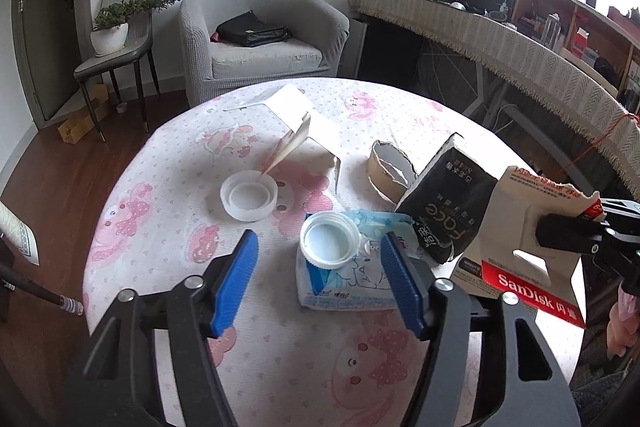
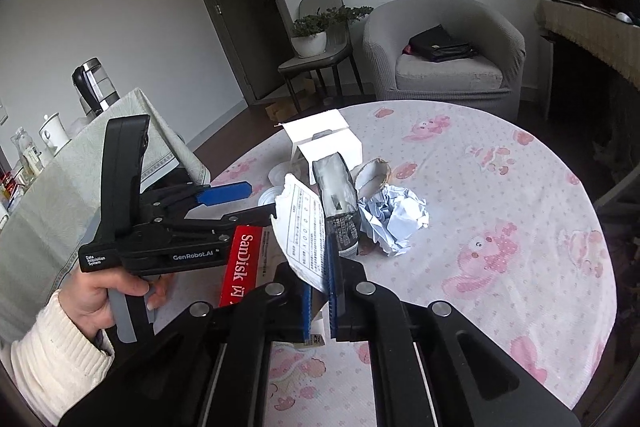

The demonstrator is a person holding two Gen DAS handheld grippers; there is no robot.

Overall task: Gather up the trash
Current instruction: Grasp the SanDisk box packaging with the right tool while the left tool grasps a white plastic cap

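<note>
Right claw [image 2: 320, 291] clamped tight on torn SanDisk card packaging [image 1: 516, 239], lifted above the surface's [image 1: 168, 163] right side. Left claw [image 1: 318, 275] wide apart, nothing gripped, hovering over a white bottle cap [image 1: 330, 241] resting on a blue tissue pack [image 1: 348, 267]. Black face-wash sachet [image 1: 448, 207] just right of the pack. Second white lid [image 1: 248, 195] further left. Crumpled paper [image 2: 394, 221] near centre

"SanDisk" stands on the red-and-white card [image 1: 524, 267], "GenRobot.AI" on the left gripper [image 2: 236, 203], "Face" on the black pouch [image 1: 448, 215]
</note>
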